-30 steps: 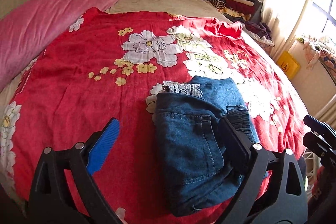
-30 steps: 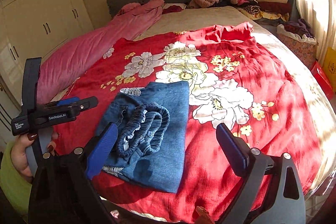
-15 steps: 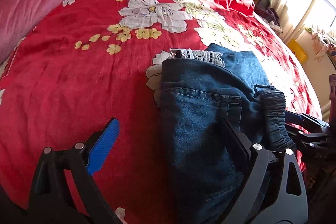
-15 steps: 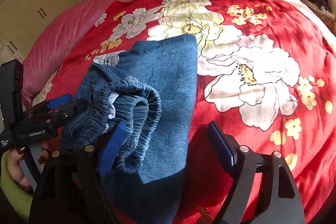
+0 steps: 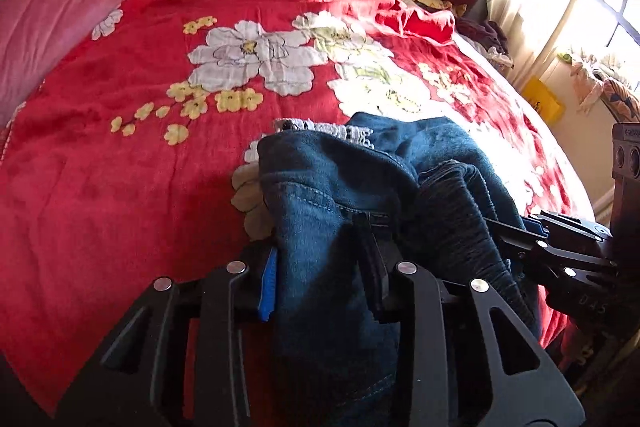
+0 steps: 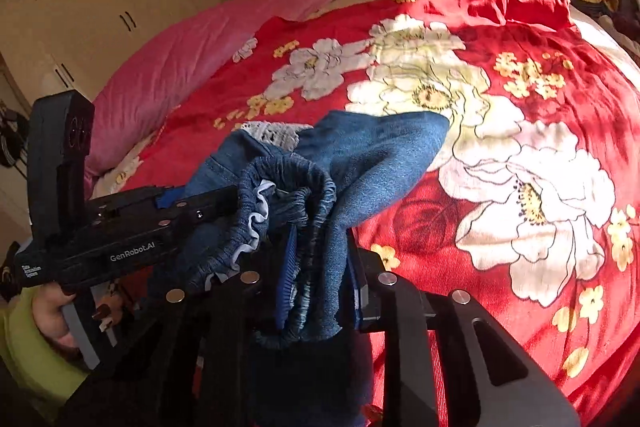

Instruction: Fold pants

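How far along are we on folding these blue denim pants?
Done: the blue denim pants are already doubled into a compact bundle on the red floral blanket. In hand: the left tool is shut on the denim edge, and the right tool is shut on the elastic waistband side. Left: probably one last fold or laying the bundle down flat, then releasing.
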Demonstrator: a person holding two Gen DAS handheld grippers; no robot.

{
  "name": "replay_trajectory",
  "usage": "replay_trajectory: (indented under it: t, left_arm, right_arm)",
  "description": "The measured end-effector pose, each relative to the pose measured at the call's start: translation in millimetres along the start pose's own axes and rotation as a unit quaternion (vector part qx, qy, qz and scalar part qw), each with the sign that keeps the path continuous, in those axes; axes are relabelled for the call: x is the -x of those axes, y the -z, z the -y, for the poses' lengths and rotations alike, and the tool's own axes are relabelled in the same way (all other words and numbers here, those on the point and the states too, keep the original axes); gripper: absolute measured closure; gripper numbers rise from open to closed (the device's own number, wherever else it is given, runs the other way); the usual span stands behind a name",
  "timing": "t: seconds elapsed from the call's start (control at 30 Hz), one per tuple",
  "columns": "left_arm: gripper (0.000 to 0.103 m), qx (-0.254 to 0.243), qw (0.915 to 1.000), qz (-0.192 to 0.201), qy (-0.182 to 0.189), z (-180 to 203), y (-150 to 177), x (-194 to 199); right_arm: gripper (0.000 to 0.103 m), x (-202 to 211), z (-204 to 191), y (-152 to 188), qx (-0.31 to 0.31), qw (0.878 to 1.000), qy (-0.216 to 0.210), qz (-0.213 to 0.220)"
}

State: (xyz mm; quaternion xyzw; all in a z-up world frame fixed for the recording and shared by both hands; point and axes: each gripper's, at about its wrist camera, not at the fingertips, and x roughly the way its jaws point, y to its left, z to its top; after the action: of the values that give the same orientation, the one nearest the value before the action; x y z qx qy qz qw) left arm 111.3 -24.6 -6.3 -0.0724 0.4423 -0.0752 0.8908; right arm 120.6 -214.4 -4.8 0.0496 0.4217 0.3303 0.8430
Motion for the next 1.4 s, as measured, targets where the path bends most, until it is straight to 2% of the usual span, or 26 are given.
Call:
replay_trajectory:
  t: [0.27,0.33,0.4,0.43,0.5,0.57,0.6,0.93,1.0,1.23,1.27,1.4]
  left_arm:
    - [0.077,0.003,0.9988,0.046,-0.017,-4.9,-34.7,10.4]
    - [0.077,0.0,0.9981,0.055,-0.028,-6.4,-38.0,6.7]
    - [0.075,-0.011,0.9977,0.047,-0.047,-7.6,-36.9,-5.0]
    - [0.072,-0.015,0.9974,0.035,-0.061,-8.8,-34.6,-13.3]
    - [0.067,-0.01,0.9979,0.013,-0.063,-13.8,-27.9,-23.7]
    - [0.061,-0.011,0.9977,0.007,-0.066,-16.3,-22.6,-28.1]
    - [0.056,-0.012,0.9974,0.007,-0.071,-17.0,-21.2,-29.3]
    - [0.047,-0.007,0.9975,0.008,-0.07,-20.2,-21.7,-25.5]
    - [0.044,-0.006,0.9975,0.009,-0.069,-20.7,-21.6,-23.0]
    - [0.035,-0.002,0.9974,0.016,-0.07,-20.0,-21.4,-11.4]
    - [0.034,-0.002,0.9973,0.017,-0.071,-19.4,-21.2,-9.3]
    - [0.026,-0.003,0.9968,0.026,-0.076,-17.4,-21.6,0.5]
  right_arm:
    - [0.083,-3.3,-4.2,-36.9,0.019,0.999,0.019,0.031]
    - [0.083,-9.8,-3.9,-39.3,0.029,0.998,0.043,0.035]
    - [0.081,-19.4,0.3,-37.6,0.034,0.996,0.083,0.023]
    - [0.077,-25.9,5.6,-34.5,0.027,0.995,0.098,0.006]
    - [0.052,-34.9,18.7,-27.1,-0.001,0.994,0.109,-0.024]
    - [0.047,-38.5,27.9,-20.3,-0.02,0.994,0.106,-0.035]
    - [0.046,-39.6,30.2,-17.3,-0.026,0.993,0.108,-0.038]
    - [0.043,-32.4,26.2,-13.5,-0.024,0.992,0.12,-0.031]
    - [0.029,-28.5,23.7,-13.3,-0.022,0.991,0.126,-0.026]
    - [0.027,-14.1,19.0,-15.5,-0.02,0.992,0.128,-0.016]
    - [0.016,-12.2,17.8,-15.8,-0.019,0.991,0.131,-0.015]
    - [0.014,-2.4,11.7,-17.3,-0.01,0.99,0.14,-0.002]
